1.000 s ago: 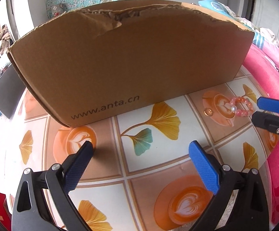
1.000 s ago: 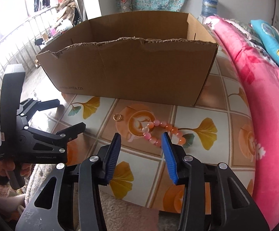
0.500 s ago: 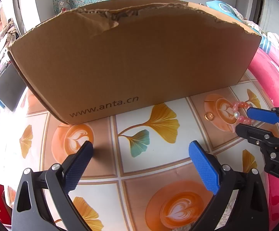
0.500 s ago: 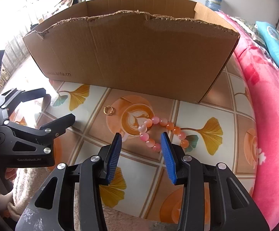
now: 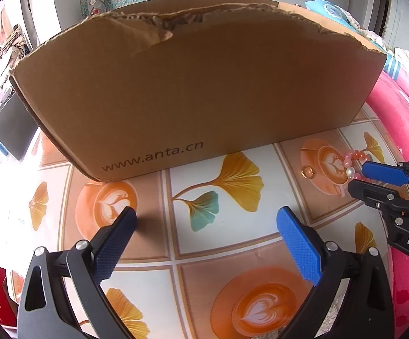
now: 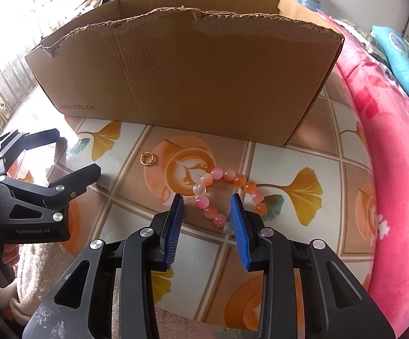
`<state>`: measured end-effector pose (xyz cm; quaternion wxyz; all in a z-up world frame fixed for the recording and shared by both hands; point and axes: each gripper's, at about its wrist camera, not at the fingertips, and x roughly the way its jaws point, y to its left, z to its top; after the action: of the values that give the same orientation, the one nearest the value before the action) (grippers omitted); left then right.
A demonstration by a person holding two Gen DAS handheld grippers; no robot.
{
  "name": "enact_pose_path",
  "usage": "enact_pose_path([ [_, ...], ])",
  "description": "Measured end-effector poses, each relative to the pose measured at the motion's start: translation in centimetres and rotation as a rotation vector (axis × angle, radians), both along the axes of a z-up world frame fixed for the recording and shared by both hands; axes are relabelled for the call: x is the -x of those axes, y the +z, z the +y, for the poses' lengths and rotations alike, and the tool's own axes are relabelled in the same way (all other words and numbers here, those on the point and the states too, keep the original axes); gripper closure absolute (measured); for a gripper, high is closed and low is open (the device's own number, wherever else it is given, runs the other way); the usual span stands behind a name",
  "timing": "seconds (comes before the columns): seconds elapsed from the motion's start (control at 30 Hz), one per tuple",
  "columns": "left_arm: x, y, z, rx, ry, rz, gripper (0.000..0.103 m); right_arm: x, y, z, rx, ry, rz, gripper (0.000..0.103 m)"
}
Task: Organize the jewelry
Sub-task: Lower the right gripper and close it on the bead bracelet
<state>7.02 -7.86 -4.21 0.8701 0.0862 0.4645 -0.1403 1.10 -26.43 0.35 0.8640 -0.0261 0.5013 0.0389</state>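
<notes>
A pink and orange bead bracelet (image 6: 227, 195) lies on the patterned tabletop in front of a brown cardboard box (image 6: 187, 79). My right gripper (image 6: 207, 214) is open, its blue pads on either side of the bracelet's near loop, low over the table. A small gold ring (image 6: 147, 158) lies to the bracelet's left. In the left wrist view the bracelet (image 5: 352, 159) and ring (image 5: 307, 172) sit at the right, with the right gripper (image 5: 359, 176) over the beads. My left gripper (image 5: 204, 234) is open and empty, in front of the box (image 5: 198, 90).
The tabletop (image 5: 212, 243) has a tile pattern of leaves and latte art. A pink floral blanket (image 6: 396, 147) borders it on the right. The box's open top has a torn front rim. A dark screen (image 5: 12, 130) stands far left.
My right gripper has moved forward and down over the bracelet, so the near beads now lie between its pads. The left gripper has barely moved.
</notes>
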Motion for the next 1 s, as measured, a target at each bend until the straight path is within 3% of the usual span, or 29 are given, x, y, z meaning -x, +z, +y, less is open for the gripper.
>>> enact_pose_path([
  [0.37,0.0,0.0,0.0,-0.001,0.005,0.003,0.006,-0.2,-0.1,0.1,-0.009,0.006,-0.001,0.073],
  [0.63,0.0,-0.1,0.1,-0.001,0.003,0.004,0.006,-0.8,0.2,0.5,0.001,0.006,-0.010,0.095],
  [1.0,0.0,-0.1,0.1,-0.001,0.003,0.004,0.006,-1.1,0.5,-1.3,-0.038,-0.064,-0.011,0.095],
])
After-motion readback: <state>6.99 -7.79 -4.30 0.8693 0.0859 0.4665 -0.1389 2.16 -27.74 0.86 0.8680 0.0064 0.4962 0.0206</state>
